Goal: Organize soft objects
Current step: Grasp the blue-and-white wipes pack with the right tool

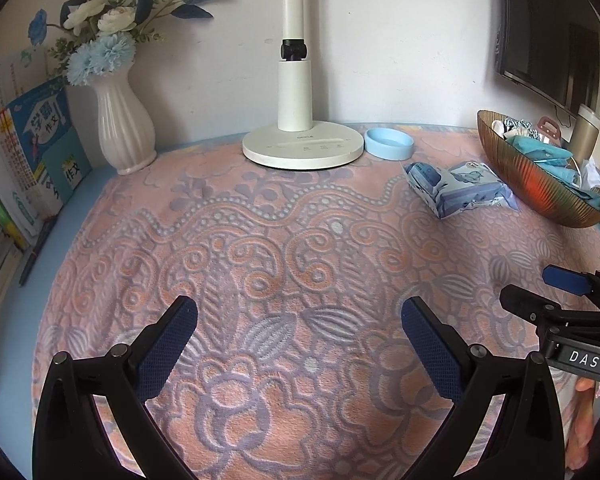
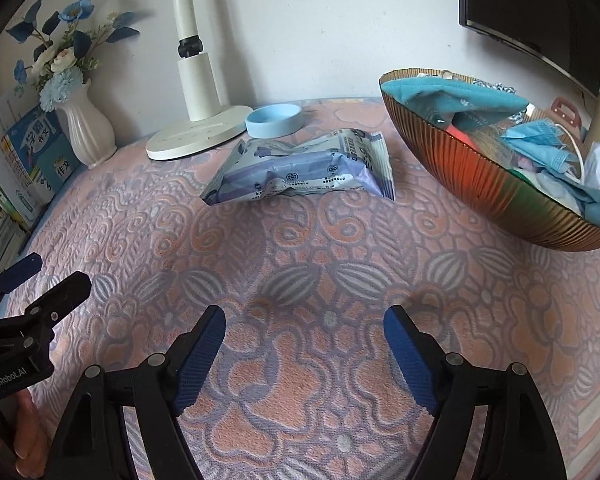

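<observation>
A soft blue-and-white plastic pack (image 2: 300, 166) lies on the pink patterned cloth (image 2: 300, 272), between the lamp base and the bowl; it also shows in the left wrist view (image 1: 458, 188). A ribbed amber bowl (image 2: 484, 184) at the right holds several blue cloths and masks; it also shows in the left wrist view (image 1: 540, 184). My right gripper (image 2: 304, 318) is open and empty, some way short of the pack. My left gripper (image 1: 299, 312) is open and empty over bare cloth. Each gripper shows at the edge of the other's view, the right one (image 1: 532, 286) and the left one (image 2: 56, 270).
A white lamp base (image 1: 303, 146) and a small blue round dish (image 1: 389, 143) stand at the back. A white vase of blue flowers (image 1: 125, 128) and upright books (image 1: 32, 152) are at the back left. A dark screen (image 1: 556, 36) hangs at the right.
</observation>
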`<act>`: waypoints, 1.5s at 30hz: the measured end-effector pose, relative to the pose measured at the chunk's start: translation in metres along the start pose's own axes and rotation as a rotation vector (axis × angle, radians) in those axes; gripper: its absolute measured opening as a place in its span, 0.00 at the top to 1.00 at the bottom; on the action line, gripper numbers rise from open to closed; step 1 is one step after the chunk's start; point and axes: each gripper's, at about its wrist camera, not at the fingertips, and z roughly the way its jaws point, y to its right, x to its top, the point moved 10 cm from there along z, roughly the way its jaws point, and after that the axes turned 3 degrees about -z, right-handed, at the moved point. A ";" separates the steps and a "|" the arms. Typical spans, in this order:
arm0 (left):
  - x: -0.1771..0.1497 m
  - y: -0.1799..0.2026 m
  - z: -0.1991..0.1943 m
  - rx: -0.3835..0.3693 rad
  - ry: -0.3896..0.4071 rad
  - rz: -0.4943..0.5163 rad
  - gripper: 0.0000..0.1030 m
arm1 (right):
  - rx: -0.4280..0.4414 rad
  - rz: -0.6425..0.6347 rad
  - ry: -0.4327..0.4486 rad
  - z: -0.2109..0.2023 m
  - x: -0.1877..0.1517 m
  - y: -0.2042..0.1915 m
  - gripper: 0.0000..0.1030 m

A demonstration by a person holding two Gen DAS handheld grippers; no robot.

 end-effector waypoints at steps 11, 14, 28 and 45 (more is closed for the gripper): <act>0.000 0.002 -0.001 -0.010 0.000 0.009 0.01 | -0.014 0.035 -0.017 0.001 -0.003 0.006 0.21; 0.000 0.002 -0.001 -0.010 0.003 0.010 0.01 | -0.018 0.044 -0.015 0.001 -0.003 0.009 0.21; 0.031 0.003 -0.015 -0.113 -0.091 0.095 0.07 | 0.244 0.529 -0.106 0.001 0.027 0.035 0.18; 0.129 0.121 0.116 -0.467 -0.120 0.562 0.43 | 0.212 0.829 0.135 0.050 0.083 0.054 0.22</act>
